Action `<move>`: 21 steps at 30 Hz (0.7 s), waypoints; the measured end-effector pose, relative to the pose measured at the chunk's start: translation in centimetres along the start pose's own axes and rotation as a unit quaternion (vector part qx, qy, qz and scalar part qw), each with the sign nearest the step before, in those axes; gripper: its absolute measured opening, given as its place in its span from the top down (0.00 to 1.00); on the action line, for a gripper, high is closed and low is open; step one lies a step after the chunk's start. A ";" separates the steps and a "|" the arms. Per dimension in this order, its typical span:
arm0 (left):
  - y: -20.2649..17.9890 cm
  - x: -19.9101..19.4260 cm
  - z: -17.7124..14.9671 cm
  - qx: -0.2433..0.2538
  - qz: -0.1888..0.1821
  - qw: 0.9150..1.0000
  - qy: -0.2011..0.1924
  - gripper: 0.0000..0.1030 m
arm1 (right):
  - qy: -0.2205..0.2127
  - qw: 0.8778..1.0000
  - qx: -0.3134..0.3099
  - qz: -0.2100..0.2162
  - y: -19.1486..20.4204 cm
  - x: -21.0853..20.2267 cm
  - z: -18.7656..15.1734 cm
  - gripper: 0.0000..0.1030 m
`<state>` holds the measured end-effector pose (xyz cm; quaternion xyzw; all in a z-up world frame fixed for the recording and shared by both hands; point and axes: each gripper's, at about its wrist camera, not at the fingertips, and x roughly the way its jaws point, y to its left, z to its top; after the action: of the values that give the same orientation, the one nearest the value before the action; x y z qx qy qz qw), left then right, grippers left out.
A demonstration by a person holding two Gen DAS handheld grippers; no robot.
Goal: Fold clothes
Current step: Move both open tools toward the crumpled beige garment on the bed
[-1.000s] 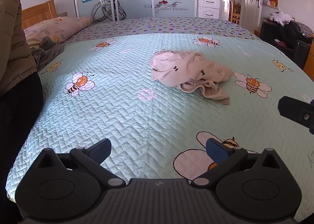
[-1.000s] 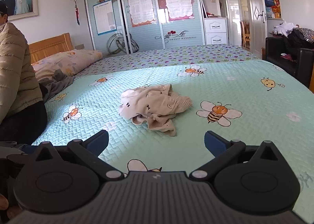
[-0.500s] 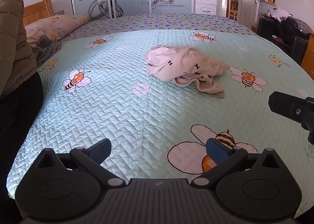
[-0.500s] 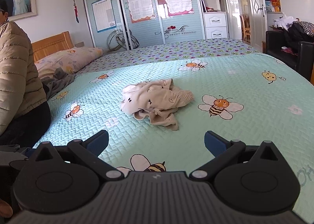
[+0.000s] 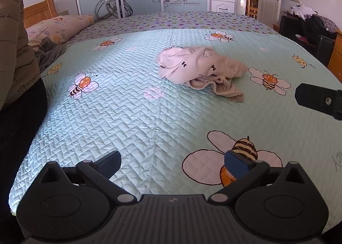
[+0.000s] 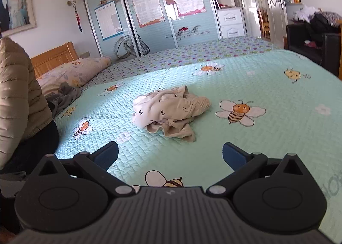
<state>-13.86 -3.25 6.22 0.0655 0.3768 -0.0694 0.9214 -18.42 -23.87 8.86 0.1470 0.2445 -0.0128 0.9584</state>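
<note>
Left hand-held gripper and right hand-held gripper: jaws spread wide, both empty, above the near edge of the bed. Both sit closer to the garment than a second ago. Crumpled beige garment lies mid-bed on the bee-print quilt, unmoved, well ahead of both. Person in padded jacket at left.

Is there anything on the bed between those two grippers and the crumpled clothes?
Nothing visible. Only bare quilt lies between the open right gripper and the clothes, and likewise ahead of the open left gripper.
</note>
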 end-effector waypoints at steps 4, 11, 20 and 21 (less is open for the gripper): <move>-0.2 0.1 -0.2 0.004 0.001 1.000 0.003 0.01 | 0.022 0.999 0.003 -0.026 -0.4 0.8 -0.1 0.00; -0.4 -0.3 -0.2 0.007 -0.001 1.000 0.002 0.01 | 0.051 0.996 -0.009 -0.079 -0.3 1.5 -0.1 0.00; -0.4 -0.5 -0.1 0.006 -0.004 1.000 0.000 0.01 | 0.055 0.993 -0.019 -0.103 -0.2 1.2 0.2 0.00; -0.4 -0.6 -0.1 0.007 -0.004 1.000 0.000 0.01 | 0.055 0.993 -0.021 -0.104 -0.1 1.1 0.2 0.00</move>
<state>-14.45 -3.61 6.54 0.0699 0.3763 -0.0759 0.9207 -17.35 -24.00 8.47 0.1012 0.3106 -0.0989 0.9400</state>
